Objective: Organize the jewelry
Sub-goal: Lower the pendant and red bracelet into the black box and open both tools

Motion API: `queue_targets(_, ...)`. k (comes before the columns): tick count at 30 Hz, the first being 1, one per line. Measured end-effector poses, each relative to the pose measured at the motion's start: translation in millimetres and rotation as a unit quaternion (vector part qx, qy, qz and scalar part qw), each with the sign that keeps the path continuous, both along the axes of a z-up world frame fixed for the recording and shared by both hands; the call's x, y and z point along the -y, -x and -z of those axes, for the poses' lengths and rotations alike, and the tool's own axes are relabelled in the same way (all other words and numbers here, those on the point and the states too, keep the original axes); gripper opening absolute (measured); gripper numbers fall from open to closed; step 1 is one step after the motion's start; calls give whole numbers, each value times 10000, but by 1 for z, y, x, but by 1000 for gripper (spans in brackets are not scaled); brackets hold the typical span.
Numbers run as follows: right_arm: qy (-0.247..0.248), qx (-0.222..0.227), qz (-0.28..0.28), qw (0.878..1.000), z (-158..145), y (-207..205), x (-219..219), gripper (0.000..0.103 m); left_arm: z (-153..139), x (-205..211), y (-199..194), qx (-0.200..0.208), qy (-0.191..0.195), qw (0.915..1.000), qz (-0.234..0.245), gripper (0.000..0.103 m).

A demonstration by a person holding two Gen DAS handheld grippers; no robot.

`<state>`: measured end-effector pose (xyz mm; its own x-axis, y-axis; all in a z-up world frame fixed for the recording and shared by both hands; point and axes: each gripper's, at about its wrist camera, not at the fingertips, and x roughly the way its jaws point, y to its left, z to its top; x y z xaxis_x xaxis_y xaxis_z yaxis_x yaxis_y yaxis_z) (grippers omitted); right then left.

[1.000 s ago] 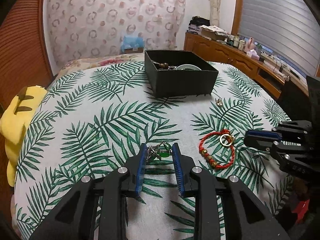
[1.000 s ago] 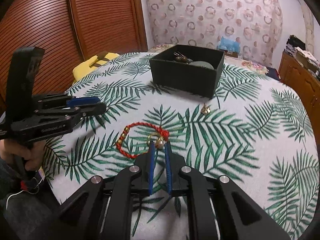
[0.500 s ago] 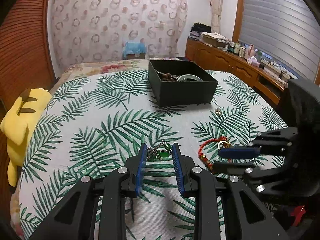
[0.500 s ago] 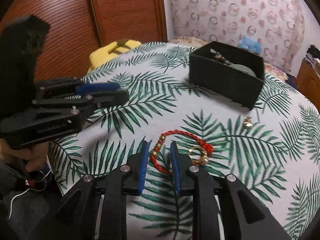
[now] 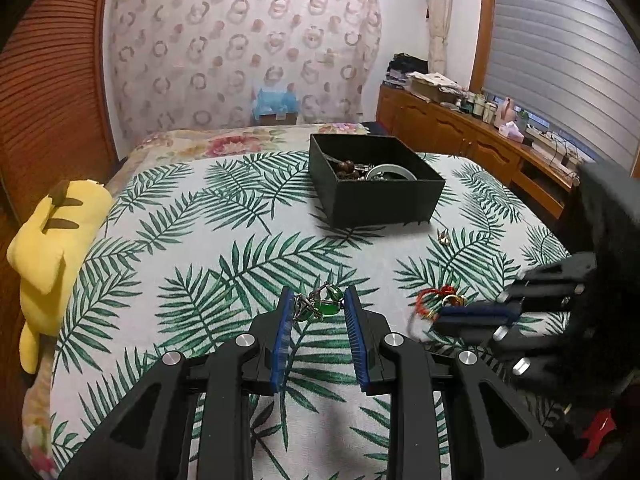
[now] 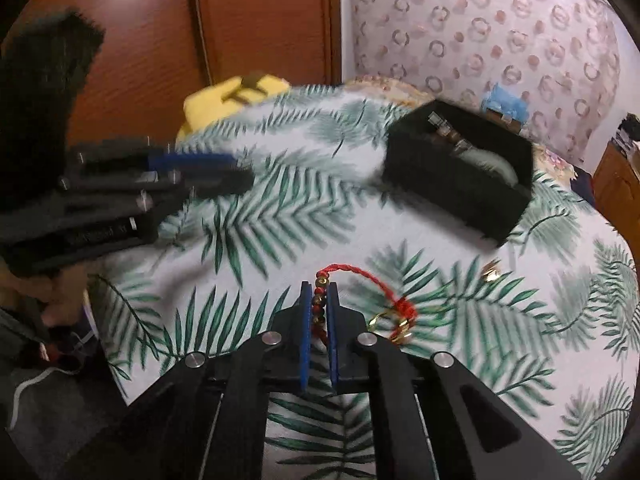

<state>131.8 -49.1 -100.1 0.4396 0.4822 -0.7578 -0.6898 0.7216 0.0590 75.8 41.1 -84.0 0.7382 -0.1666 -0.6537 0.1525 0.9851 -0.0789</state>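
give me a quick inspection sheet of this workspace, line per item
surface: bed cover with green palm-leaf print, jewelry lying loose on it
job's things: open black box already holding beads and a pale bangle; red cord bracelet with gold beads; green-stone pendant on a silver chain; small gold piece lying near the box
clutter: yellow plush toy at the bed's edge
grippers: left gripper open, fingers either side of the pendant; right gripper shut on the bracelet's beaded part
cables: a white cord low in the right wrist view
surroundings: wooden sideboard crowded with bottles, patterned curtain, window blind
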Motion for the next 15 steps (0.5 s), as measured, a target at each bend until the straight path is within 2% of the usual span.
queue_targets(8, -536, 167, 135, 9983, -52, -22, 36, 8, -12, 5, -8, 121, 81, 9999, 83, 24)
queue_targets(15, -509, 315, 196, 9980, -64, -36, 44, 8, -23, 14, -23, 216, 39, 9996, 203, 24)
